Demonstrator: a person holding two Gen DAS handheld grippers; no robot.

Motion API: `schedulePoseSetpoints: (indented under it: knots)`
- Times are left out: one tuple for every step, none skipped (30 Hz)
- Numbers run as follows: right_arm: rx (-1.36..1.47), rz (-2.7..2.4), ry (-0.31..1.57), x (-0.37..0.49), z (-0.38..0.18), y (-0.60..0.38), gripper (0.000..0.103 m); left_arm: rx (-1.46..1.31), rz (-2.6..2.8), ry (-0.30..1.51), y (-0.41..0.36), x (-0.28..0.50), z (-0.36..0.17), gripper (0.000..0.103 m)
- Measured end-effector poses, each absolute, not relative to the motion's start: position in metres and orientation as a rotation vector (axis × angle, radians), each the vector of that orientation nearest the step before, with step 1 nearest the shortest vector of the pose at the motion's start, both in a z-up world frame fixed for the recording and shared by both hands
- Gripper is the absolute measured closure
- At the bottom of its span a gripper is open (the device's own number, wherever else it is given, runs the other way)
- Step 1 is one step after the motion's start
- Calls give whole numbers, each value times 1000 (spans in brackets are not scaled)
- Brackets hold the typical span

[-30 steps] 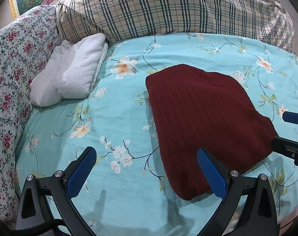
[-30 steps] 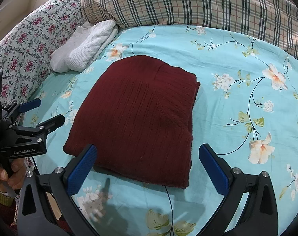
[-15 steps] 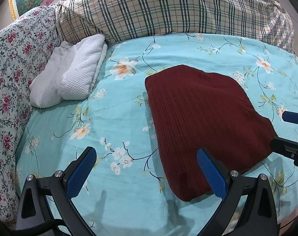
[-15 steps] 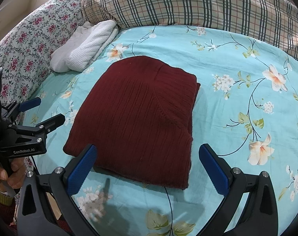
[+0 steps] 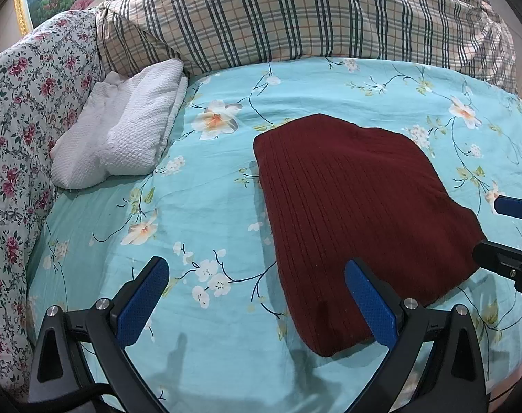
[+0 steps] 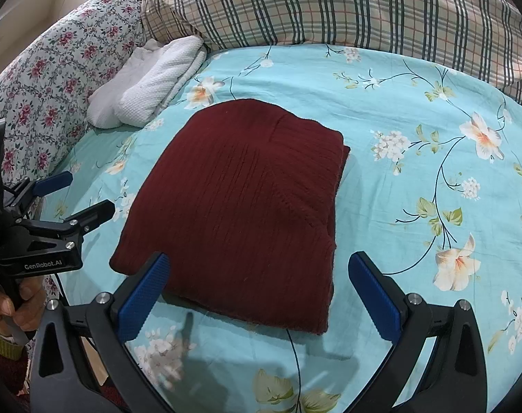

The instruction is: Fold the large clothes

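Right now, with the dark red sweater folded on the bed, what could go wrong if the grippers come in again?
1. The dark red sweater lies in loose stacked layers; a right gripper pinch at its near edge might take only the top layer and open the fold.
2. The open left gripper straddles the sweater's corner and could drag it over the bedsheet.

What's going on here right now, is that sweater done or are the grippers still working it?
A person holds a gripper in each hand over a bed. The dark red sweater lies folded into a compact rectangle on the floral sheet. The left gripper and right gripper are both open, holding nothing. A folded white towel sits apart by the pillows. The fold looks finished.
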State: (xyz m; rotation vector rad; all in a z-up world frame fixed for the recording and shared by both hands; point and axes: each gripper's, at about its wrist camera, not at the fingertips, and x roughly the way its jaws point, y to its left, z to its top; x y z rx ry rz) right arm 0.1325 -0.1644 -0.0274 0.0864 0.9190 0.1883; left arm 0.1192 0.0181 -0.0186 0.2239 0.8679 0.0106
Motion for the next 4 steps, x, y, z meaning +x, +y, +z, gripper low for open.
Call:
schedulePoseSetpoints:
  knots:
    - [87,188,919,132,-28,-164,0,221,12,868,19,120,-19,1]
    - [89,187,920,133,-28,-164,0,217,12,867,19,120,-19,1]
    - [92,188,921,134,-28,-165,0,209,10,868,21,121,-20,1]
    - [95,189,922,135,-29,-165,0,204,10,867,22,122,-20,1]
